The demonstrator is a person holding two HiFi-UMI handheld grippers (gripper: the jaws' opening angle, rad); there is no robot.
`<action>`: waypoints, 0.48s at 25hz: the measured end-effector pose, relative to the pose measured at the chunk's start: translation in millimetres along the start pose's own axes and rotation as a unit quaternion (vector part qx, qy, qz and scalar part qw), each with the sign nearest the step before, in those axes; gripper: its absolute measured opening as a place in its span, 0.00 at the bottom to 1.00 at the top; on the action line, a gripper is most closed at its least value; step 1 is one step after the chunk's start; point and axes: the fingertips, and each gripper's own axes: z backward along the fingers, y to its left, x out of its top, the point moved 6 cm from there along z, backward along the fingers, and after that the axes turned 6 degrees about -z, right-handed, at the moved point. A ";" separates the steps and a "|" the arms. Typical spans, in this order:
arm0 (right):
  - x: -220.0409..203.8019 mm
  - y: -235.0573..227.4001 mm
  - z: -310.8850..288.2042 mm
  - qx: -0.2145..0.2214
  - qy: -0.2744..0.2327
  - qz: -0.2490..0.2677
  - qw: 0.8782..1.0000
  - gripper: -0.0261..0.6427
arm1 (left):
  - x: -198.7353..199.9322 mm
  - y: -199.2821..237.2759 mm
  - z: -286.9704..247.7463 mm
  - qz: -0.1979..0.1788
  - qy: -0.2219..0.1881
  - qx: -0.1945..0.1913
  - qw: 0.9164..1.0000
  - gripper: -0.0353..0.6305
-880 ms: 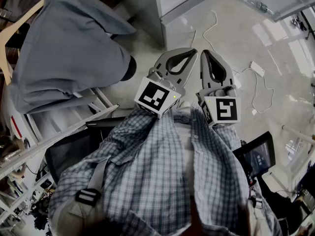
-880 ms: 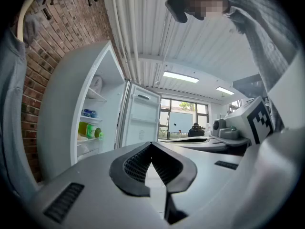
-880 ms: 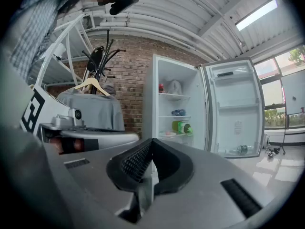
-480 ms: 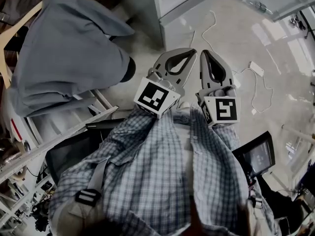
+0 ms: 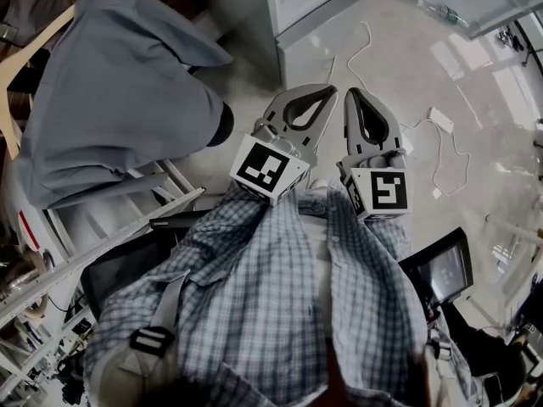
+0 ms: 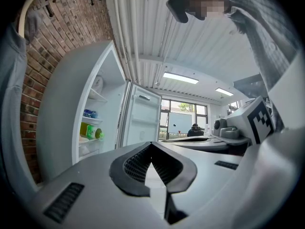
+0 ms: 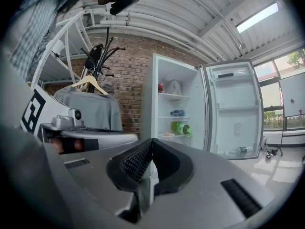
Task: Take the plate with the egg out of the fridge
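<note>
The white fridge (image 7: 178, 109) stands open ahead, with its door (image 7: 233, 109) swung out to the right. On a middle shelf lies a small pale plate (image 7: 167, 135); I cannot make out what is on it. A green bottle (image 7: 181, 128) lies beside it. In the left gripper view the fridge (image 6: 93, 123) is at the left, well away. My left gripper (image 6: 151, 143) and right gripper (image 7: 152, 140) are both shut and hold nothing. In the head view the left gripper (image 5: 331, 90) and right gripper (image 5: 355, 91) are side by side in front of my chest, near the fridge's base (image 5: 314, 7).
A grey garment (image 5: 110, 100) hangs on a wooden hanger at the left, above a white rack (image 5: 127, 219). A white cable with an adapter (image 5: 443, 119) trails over the glossy floor. A tablet (image 5: 441, 270) sits at the lower right. A person (image 6: 194, 129) sits far off.
</note>
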 end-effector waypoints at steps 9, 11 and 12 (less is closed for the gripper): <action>2.2 8.6 -9.3 -0.014 -0.001 0.003 1.000 0.05 | -0.3 18.4 6.1 0.003 -0.009 0.001 1.000 0.06; 0.6 11.6 -11.6 -0.008 -0.004 0.004 1.000 0.05 | -1.0 21.9 8.5 0.003 -0.010 0.003 1.000 0.06; -1.3 12.7 -12.4 -0.007 -0.004 0.007 1.000 0.05 | -1.5 23.8 9.9 0.004 -0.010 0.003 1.000 0.06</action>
